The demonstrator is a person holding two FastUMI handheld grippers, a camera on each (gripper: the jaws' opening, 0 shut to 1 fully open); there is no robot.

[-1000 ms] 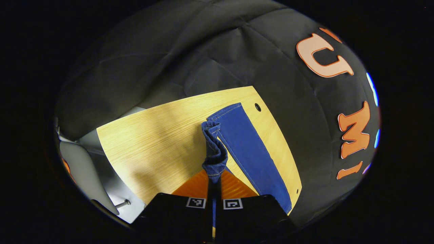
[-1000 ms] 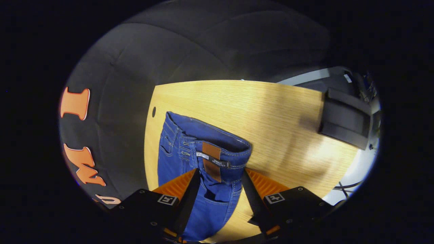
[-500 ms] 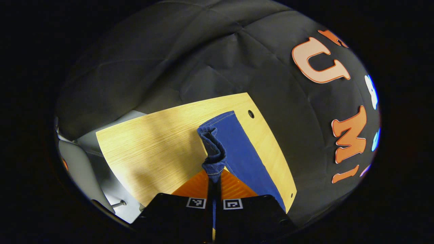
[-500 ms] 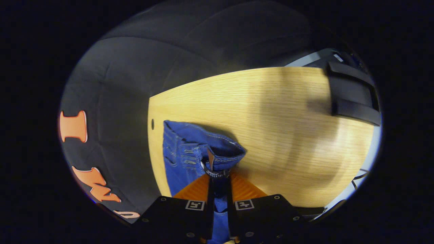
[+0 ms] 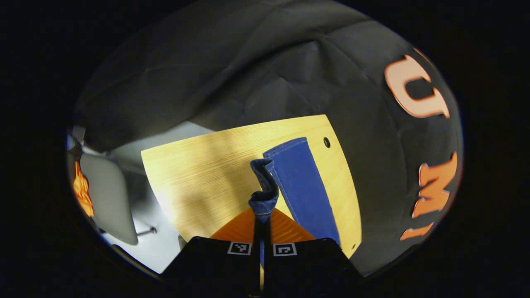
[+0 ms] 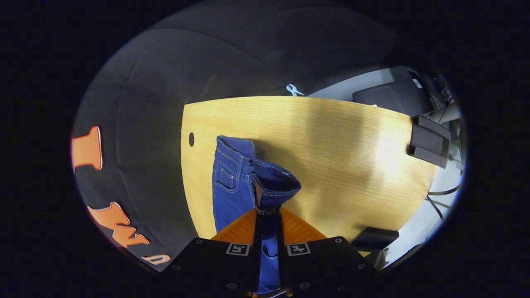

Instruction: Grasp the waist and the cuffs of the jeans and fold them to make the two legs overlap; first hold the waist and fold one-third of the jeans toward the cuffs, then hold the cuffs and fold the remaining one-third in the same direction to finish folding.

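One pair of jeans [image 6: 227, 194] on counter [image 6: 331, 165]; left claw [image 5: 261, 221] pinched cuff [image 5: 263, 194], right claw [image 6: 268, 223] pinched waist [image 6: 271, 188].

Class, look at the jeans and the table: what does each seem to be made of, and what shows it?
Jeans: blue denim, matte, with pale contrast stitching and a sewn pocket. Table: light wood or wood-look laminate, smooth, with fine straight grain lines; which one cannot be told.
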